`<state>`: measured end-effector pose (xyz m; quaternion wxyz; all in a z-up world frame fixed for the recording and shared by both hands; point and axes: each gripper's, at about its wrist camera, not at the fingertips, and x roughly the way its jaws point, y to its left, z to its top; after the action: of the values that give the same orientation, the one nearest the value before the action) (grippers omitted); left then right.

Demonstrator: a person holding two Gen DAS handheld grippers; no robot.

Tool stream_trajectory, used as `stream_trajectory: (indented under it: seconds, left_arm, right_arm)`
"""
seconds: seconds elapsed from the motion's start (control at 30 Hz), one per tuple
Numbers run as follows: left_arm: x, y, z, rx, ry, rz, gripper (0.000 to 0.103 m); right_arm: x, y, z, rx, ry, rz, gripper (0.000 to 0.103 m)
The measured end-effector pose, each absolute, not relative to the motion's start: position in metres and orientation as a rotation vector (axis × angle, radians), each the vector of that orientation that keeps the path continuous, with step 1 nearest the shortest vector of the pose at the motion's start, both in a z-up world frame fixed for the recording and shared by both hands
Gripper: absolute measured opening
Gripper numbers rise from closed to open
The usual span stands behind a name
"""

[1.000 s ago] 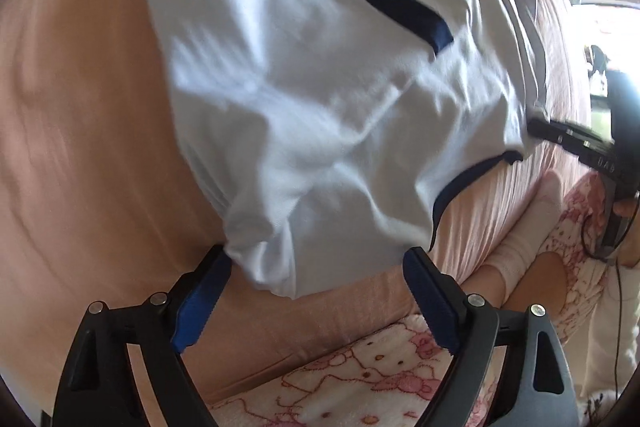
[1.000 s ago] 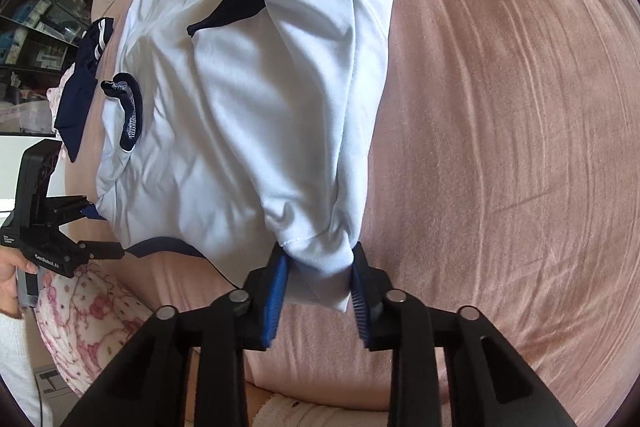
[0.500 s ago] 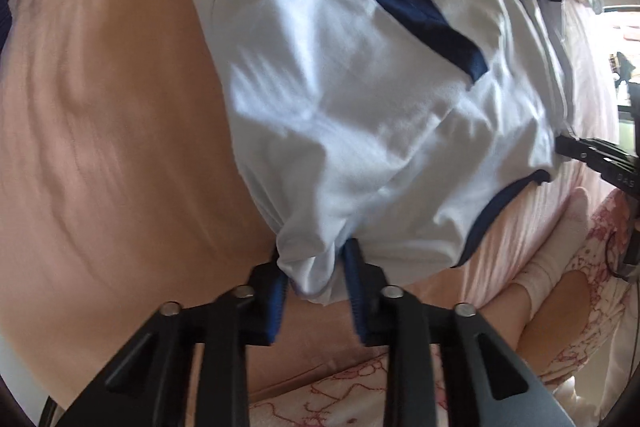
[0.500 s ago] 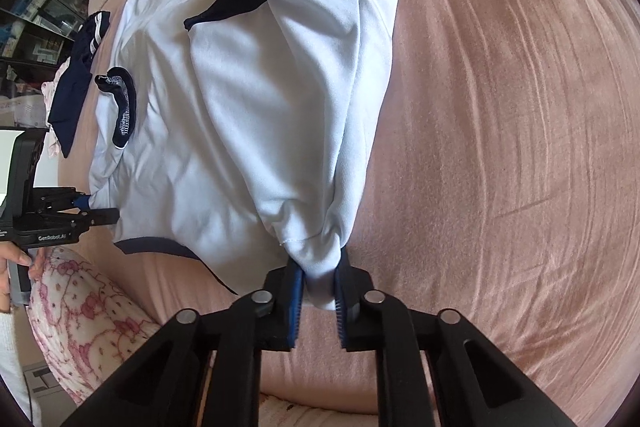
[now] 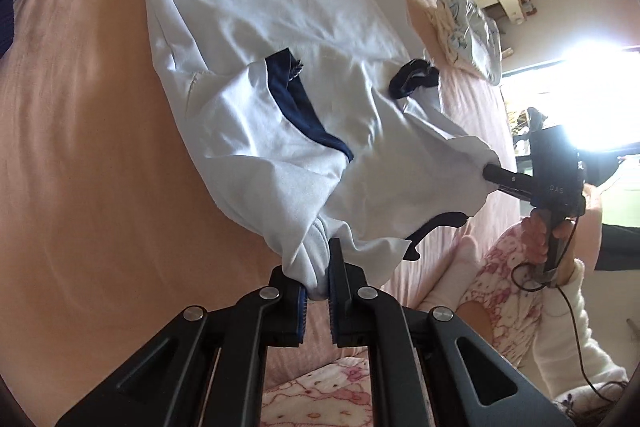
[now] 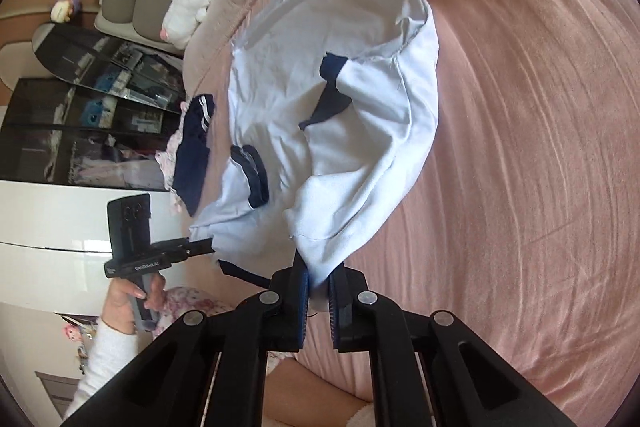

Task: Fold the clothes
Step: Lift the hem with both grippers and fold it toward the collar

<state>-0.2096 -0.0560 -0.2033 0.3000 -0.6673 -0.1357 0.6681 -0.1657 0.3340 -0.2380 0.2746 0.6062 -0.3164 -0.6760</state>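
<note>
A white shirt (image 5: 280, 7) with navy trim lies on the pink bed (image 5: 80, 147), its near edge lifted off the cover. In the left wrist view my left gripper (image 5: 318, 291) is shut on a bunched corner of that edge. My right gripper (image 5: 490, 173) shows at the right, pinching the other corner. In the right wrist view the right gripper (image 6: 318, 285) is shut on a fold of the shirt (image 6: 340, 7). The left gripper (image 6: 202, 247) holds its corner at the left, in a person's hand (image 6: 132, 295). A navy cuff (image 6: 254, 175) lies on the shirt.
A navy garment with white stripes (image 6: 192, 147) lies beside the shirt near the bed's edge. A pile of pale folded laundry (image 5: 468, 23) sits at the far side. A white plush toy (image 6: 188, 7) and a dark glass cabinet (image 6: 80, 115) stand beyond. Pyjama-clad legs (image 5: 500, 287) rest on the bed.
My left jaws closed from wide open onto the shirt's corner, and the right jaws tightened on theirs. Both grippers then rose and tilted up, lifting the near edge off the bed.
</note>
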Motion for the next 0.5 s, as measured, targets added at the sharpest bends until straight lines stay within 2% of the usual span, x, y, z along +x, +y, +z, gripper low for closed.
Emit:
stream_trajectory:
  seconds: [0.23, 0.37, 0.5]
  left_arm:
    - [-0.238, -0.054, -0.2, -1.64, -0.605, 1.779, 0.006]
    - [-0.283, -0.061, -0.191, -1.56, -0.686, 1.792, 0.007]
    - [-0.332, -0.071, -0.208, -1.575, -0.77, 1.834, 0.007]
  right_arm:
    - [-0.206, 0.336, -0.198, 1.53, -0.897, -1.851, 0.006]
    - [-0.248, 0.33, -0.188, 1.464, -0.893, -1.927, 0.006]
    - [-0.299, 0.318, -0.193, 1.449, -0.841, -2.075, 0.006]
